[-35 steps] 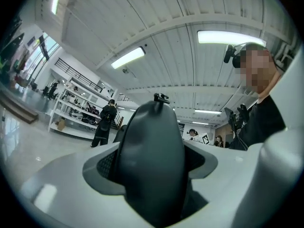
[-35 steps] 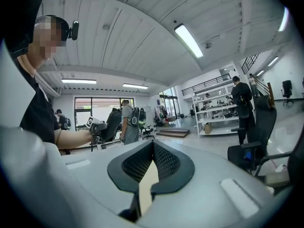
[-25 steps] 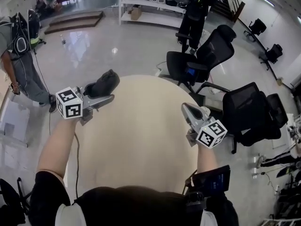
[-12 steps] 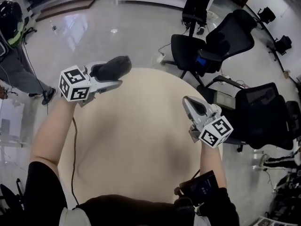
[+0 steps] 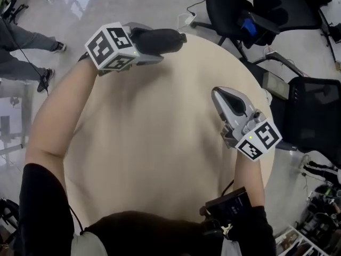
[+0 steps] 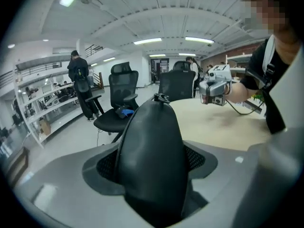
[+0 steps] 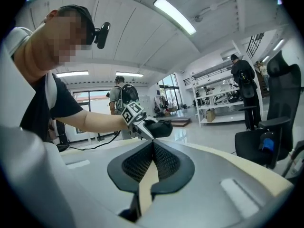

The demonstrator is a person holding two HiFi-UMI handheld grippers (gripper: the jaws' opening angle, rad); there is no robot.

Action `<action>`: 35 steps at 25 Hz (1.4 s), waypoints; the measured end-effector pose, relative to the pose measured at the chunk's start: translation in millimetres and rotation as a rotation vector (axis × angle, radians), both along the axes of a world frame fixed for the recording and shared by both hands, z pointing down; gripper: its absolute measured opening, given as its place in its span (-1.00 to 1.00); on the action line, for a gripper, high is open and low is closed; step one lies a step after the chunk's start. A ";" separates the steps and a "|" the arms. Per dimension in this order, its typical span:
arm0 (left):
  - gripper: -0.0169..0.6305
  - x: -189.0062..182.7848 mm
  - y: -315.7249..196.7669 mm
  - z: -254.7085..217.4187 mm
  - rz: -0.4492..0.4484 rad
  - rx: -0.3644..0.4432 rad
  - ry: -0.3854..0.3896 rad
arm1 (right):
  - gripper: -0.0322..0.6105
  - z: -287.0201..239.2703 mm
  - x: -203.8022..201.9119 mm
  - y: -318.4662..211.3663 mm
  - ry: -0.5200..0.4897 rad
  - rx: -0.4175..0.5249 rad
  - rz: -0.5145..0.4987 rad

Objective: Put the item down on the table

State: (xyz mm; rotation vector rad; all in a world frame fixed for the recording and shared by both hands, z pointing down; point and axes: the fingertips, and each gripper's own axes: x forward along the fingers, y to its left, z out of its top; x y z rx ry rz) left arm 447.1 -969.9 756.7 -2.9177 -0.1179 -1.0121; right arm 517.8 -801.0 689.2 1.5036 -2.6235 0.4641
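Note:
A black, rounded, smooth item (image 5: 162, 40) with a small loop at its tip sits between the jaws of my left gripper (image 5: 160, 46), which is shut on it. It hangs over the far left part of the round beige table (image 5: 154, 143). In the left gripper view the item (image 6: 152, 146) fills the gap between the jaws and hides the pads. My right gripper (image 5: 228, 96) is over the table's right side, shut with nothing in it. In the right gripper view its pads (image 7: 153, 161) meet, and the left gripper with the item (image 7: 159, 127) shows beyond.
Black office chairs (image 5: 240, 15) stand close behind the table's far right edge, another (image 5: 314, 116) to the right. A person's legs (image 5: 26, 41) are on the floor at the far left. A dark phone (image 5: 229, 206) is strapped to my right forearm.
Both grippers have come down toward the table. The left one, still holding the black item, now hangs over the table's far edge; the right one sits lower over the right side.

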 end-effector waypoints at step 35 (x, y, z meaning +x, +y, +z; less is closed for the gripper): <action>0.33 -158.5 121.9 -165.5 -0.365 -0.071 0.585 | -0.86 -77.7 21.5 110.0 -0.033 -0.038 0.127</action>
